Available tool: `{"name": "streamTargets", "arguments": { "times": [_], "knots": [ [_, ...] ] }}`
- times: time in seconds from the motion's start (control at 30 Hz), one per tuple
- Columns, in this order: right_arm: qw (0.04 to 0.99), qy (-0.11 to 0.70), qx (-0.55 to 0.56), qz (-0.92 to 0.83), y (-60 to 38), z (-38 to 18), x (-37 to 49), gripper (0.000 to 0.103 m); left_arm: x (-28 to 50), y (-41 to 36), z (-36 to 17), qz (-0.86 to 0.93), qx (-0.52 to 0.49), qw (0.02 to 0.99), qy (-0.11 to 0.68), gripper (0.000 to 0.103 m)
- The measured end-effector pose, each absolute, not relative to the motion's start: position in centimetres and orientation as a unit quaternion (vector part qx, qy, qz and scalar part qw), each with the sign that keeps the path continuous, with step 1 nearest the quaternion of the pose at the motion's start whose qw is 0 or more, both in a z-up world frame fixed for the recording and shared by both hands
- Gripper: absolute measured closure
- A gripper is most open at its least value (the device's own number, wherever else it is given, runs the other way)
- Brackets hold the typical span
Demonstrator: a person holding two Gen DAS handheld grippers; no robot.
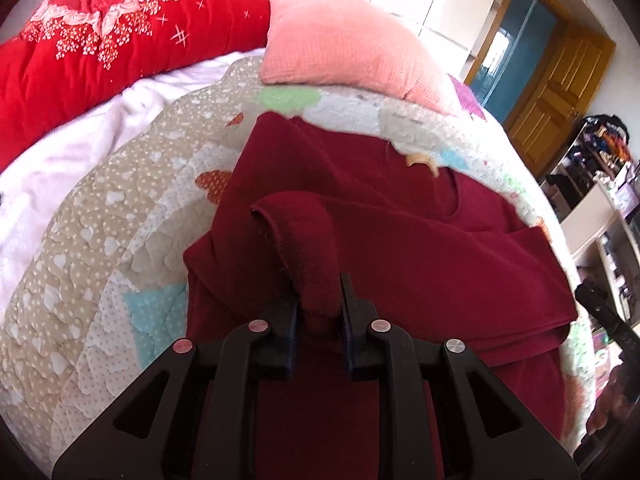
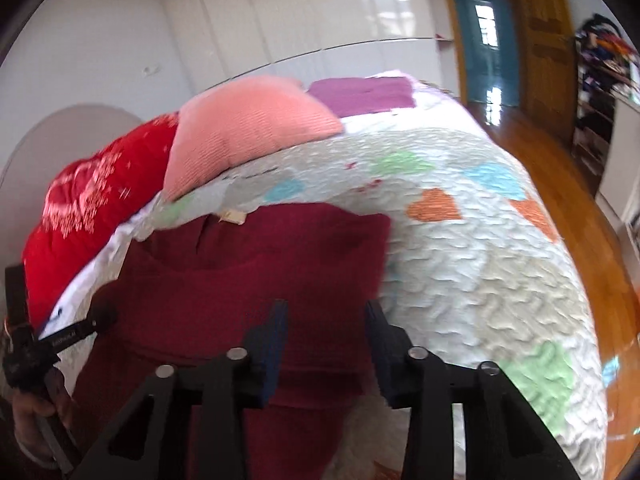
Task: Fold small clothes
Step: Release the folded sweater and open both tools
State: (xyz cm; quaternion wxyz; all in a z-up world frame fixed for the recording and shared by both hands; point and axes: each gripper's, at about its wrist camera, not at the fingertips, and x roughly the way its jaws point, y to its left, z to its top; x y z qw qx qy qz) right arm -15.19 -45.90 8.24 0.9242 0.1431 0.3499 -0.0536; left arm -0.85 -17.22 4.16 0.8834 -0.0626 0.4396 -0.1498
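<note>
Pink pillow [image 1: 344, 44] and red duvet [image 1: 100, 52] on quilt [image 1: 100, 240].

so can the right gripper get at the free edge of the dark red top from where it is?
Probably yes. The right gripper is open and empty above the dark red top, whose right edge lies bare on the quilt. The left gripper holds a sleeve elsewhere.
</note>
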Motion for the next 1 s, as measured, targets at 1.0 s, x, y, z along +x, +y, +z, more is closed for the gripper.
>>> {"name": "streamTargets", "arguments": {
  "times": [1.0],
  "knots": [
    [0.898, 0.417, 0.135, -0.039, -42.7, 6.0, -18.4, 0.052, -3.6, -14.0, 4.4, -0.121, -0.042, 0.884, 0.45, 0.051]
  ]
}}
